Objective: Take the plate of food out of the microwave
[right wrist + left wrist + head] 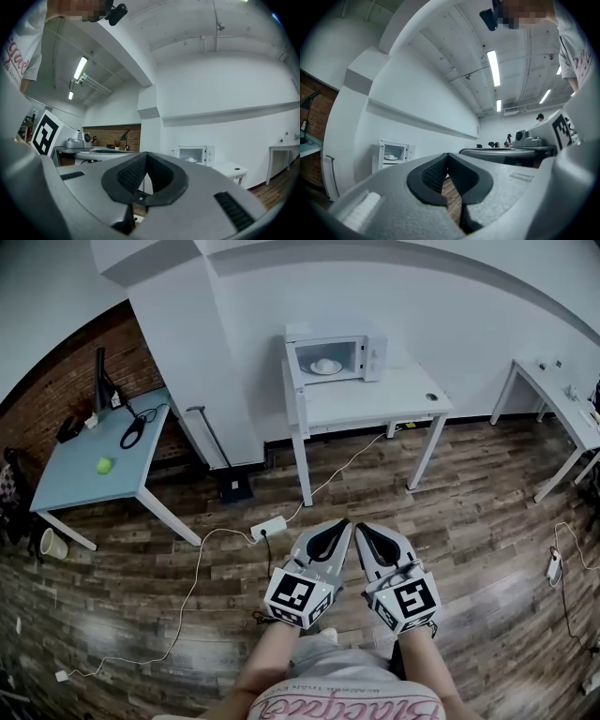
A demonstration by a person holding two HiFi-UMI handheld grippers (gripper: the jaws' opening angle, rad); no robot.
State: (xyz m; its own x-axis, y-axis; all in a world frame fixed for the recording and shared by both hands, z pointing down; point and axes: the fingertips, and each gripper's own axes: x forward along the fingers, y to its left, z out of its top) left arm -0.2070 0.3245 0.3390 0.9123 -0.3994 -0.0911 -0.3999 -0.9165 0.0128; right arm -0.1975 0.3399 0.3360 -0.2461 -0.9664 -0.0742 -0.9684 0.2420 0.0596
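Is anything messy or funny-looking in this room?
A little. The microwave door hangs open with the plate inside, and a white cable snakes loose across the floor from a power strip. Nothing looks spilled or broken.

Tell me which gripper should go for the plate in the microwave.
Right gripper, marginally. Both are shut, side by side, far from the microwave; its open door hangs on the left, nearer the left gripper, leaving the plate freer from the right.

Head view high, steeply down, left and right gripper views low, level, forward, all sharing distant microwave [373, 352].
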